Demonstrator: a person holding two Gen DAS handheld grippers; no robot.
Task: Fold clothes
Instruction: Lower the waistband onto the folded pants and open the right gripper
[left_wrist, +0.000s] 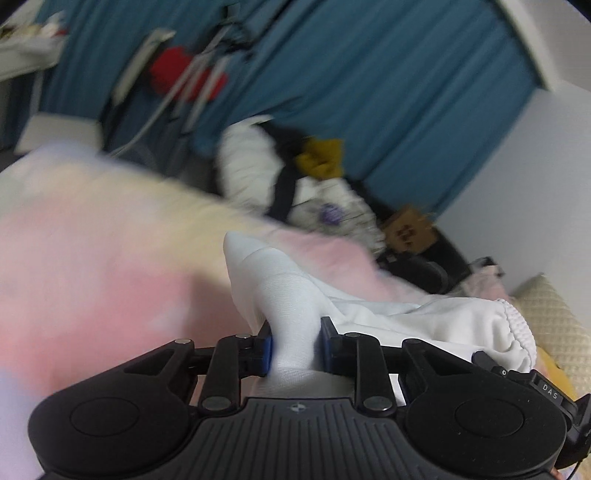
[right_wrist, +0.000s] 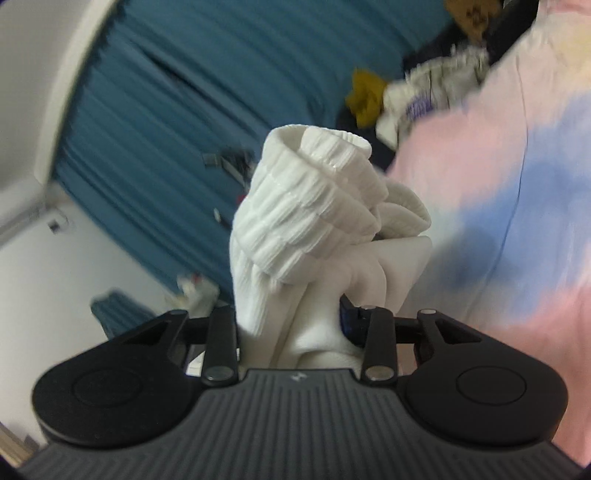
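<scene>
A white garment with a ribbed elastic band is held by both grippers. In the left wrist view my left gripper (left_wrist: 295, 345) is shut on a bunched fold of the white garment (left_wrist: 280, 291), which trails right to its gathered band (left_wrist: 517, 325). In the right wrist view my right gripper (right_wrist: 295, 325) is shut on the garment's ribbed band (right_wrist: 306, 214), which bulges up between the fingers and hides the left one. A pastel pink, yellow and blue tie-dye cloth (left_wrist: 92, 258) lies behind the garment; it also fills the right side of the right wrist view (right_wrist: 517, 203).
A teal curtain (left_wrist: 388, 85) hangs behind. A pile of white, black and mustard clothes (left_wrist: 295, 173) lies beyond the tie-dye cloth. A cream waffle-textured cloth (left_wrist: 554, 317) sits at the right. White walls (right_wrist: 29, 258) frame the curtain.
</scene>
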